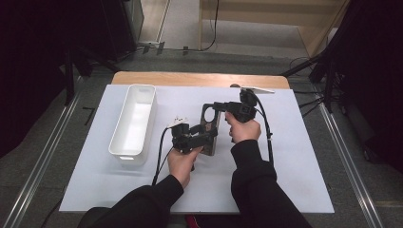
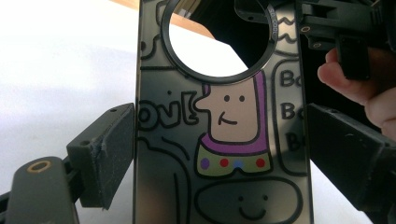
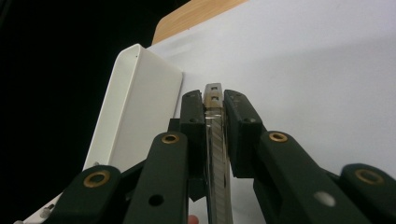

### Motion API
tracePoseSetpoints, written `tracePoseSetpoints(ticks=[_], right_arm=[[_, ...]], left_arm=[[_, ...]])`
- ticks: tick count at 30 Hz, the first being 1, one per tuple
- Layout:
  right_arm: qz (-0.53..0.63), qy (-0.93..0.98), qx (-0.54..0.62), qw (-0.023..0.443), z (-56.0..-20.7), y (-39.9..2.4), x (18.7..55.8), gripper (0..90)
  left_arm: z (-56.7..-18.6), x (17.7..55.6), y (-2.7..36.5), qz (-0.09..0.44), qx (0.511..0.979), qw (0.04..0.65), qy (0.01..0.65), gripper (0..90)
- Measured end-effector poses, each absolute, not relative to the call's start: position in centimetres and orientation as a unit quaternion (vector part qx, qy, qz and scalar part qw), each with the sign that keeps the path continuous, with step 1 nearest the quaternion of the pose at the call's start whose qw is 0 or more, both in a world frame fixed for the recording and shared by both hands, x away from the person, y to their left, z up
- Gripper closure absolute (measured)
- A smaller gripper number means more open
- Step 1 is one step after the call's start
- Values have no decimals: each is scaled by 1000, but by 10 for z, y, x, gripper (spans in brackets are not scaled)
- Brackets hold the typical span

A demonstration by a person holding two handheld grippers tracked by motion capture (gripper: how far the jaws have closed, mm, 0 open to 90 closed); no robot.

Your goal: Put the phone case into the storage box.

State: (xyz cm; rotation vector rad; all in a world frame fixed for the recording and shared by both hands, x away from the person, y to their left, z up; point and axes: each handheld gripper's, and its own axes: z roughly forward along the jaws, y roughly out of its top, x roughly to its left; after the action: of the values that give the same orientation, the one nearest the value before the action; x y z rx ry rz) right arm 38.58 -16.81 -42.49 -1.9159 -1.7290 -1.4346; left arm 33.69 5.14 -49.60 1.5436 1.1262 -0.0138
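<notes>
Phone case (image 1: 210,127) gripped between left tongs (image 1: 207,137) and right tongs (image 1: 215,106).

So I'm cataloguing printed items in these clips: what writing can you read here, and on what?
"ove" or "ovi", bubble letters: on the phone case, left of the cartoon face.
"Bo", twice, and a third cut-off "B": at its right edge.
Small lettering on the camera ring: too small to read.
White bin: no writing.
</notes>
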Motion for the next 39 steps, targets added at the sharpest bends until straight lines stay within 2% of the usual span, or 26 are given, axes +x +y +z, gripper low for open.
tracePoseSetpoints(ticks=[31,36,39], right_arm=[[-481,-601,-631,95,-418,-174,384,773],[-482,-603,-628,98,-417,-173,384,773],[-481,-606,-627,96,-415,-172,384,773]], left_arm=[[-494,341,47,-1,682,572,456,106],[-494,342,47,-1,689,567,452,64],[-494,343,46,-4,693,564,449,8]])
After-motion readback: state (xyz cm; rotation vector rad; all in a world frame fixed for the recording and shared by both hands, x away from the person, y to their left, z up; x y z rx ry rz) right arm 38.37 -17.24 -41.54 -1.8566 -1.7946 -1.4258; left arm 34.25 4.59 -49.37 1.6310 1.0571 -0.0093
